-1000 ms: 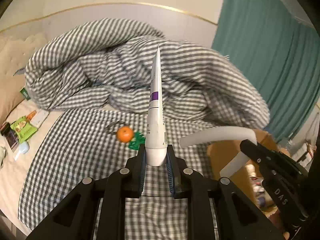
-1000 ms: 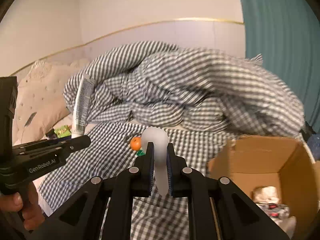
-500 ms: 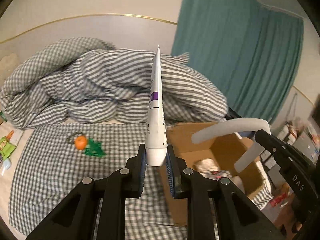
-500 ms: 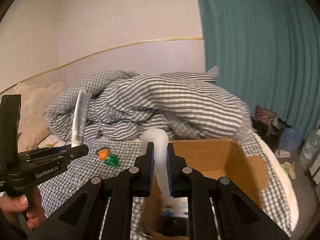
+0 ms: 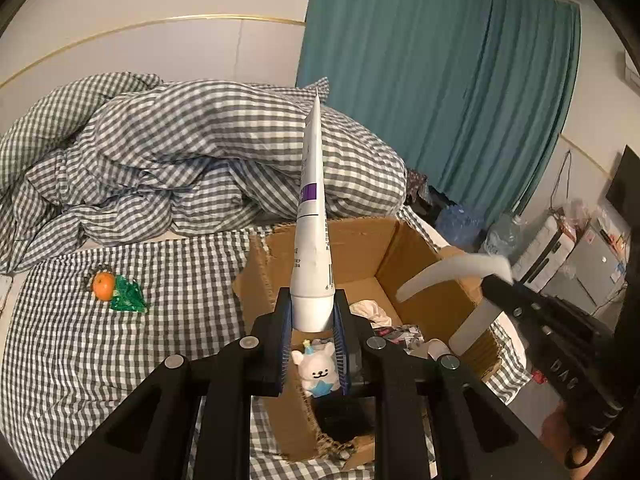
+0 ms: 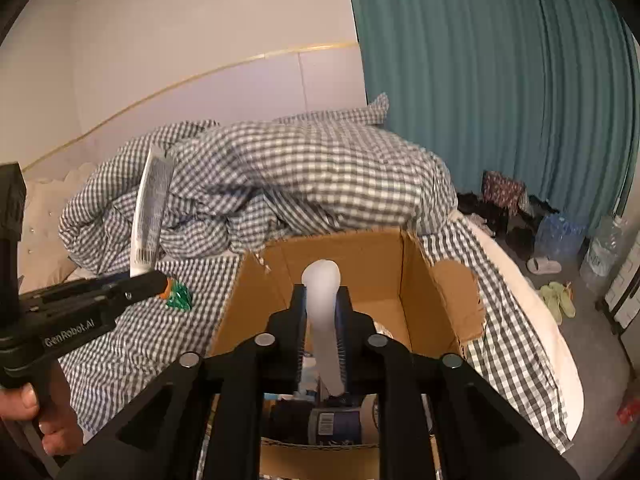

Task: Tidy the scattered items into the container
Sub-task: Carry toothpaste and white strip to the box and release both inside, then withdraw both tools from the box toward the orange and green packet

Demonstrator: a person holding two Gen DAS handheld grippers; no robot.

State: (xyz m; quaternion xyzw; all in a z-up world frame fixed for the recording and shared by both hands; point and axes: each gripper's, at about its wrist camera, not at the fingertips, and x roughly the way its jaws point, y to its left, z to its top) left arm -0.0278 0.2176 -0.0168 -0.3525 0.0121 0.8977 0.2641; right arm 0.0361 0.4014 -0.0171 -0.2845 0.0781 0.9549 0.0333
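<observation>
Checked bed, left claw (image 5: pixel 314 320) pinching tube (image 5: pixel 312 240), right claw (image 6: pixel 322 320) loosening around white strip (image 6: pixel 326 320)

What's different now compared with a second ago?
Both grippers have swung from the checked bedspread to the cardboard box. The right gripper has just been opening around the curved white piece, which still sits between its jaws. The left gripper still clamps the white tube upright. The orange and green wrapper stay on the bed.
</observation>
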